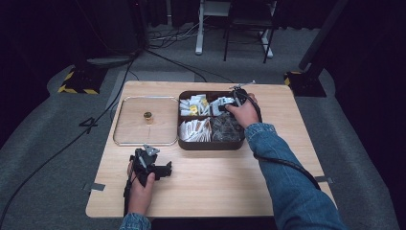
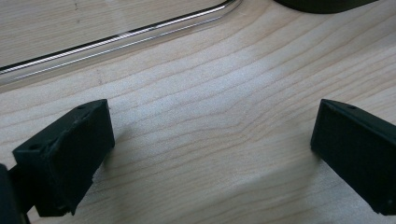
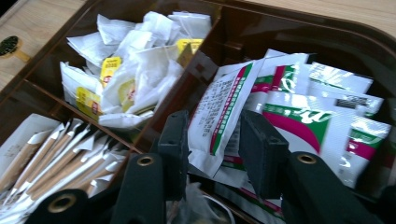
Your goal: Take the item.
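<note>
Four compartments [image 1: 210,143] of packets surround right gripper [image 3: 212,140].

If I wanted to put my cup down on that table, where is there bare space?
Most room is the bare wood along the near edge of the table, between the left gripper and the sleeve. The strip right of the brown compartment box is bare too. The clear tray holds one small brass piece. The box is crowded with packets, the right gripper among them.
</note>
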`<state>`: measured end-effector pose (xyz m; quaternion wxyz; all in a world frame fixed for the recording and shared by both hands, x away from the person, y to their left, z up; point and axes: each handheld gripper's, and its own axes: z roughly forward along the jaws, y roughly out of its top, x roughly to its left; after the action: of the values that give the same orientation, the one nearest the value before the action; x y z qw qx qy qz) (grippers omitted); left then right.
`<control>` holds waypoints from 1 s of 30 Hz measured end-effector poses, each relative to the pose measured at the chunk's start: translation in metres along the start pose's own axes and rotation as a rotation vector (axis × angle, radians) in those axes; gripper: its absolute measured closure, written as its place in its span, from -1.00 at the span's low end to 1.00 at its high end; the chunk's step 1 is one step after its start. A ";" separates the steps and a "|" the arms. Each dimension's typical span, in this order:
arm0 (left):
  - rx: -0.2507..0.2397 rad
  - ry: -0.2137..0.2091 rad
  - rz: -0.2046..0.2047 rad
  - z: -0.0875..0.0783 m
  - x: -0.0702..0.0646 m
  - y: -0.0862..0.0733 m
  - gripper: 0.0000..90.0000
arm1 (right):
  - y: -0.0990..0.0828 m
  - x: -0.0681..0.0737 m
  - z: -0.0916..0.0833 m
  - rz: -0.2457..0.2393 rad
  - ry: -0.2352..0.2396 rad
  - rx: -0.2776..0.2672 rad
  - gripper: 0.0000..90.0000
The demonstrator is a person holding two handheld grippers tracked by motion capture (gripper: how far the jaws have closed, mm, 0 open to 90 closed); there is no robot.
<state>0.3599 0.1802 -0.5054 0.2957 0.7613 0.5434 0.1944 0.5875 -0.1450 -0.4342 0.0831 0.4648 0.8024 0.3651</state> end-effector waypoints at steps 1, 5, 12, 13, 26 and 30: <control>-0.002 0.000 -0.002 0.000 0.000 0.000 -1.00 | 0.001 0.003 0.002 -0.003 0.007 0.000 0.43; -0.002 0.000 -0.002 0.000 0.000 0.000 -1.00 | 0.004 0.009 0.006 -0.008 0.014 0.004 0.43; 0.000 0.000 0.000 0.000 0.000 0.000 -1.00 | 0.005 0.011 0.017 -0.002 0.008 0.011 0.47; 0.000 0.000 0.000 0.000 0.000 0.000 -1.00 | 0.005 0.010 0.019 0.001 0.007 0.013 0.49; -0.002 0.002 0.000 0.000 0.000 0.000 -1.00 | 0.011 0.010 0.012 0.053 0.005 -0.005 0.98; -0.002 0.002 0.000 0.000 0.000 0.000 -1.00 | 0.012 0.010 0.006 0.053 0.009 -0.022 0.98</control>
<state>0.3599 0.1802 -0.5054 0.2959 0.7607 0.5435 0.1958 0.5932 -0.1303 -0.4284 0.0750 0.4833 0.7861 0.3780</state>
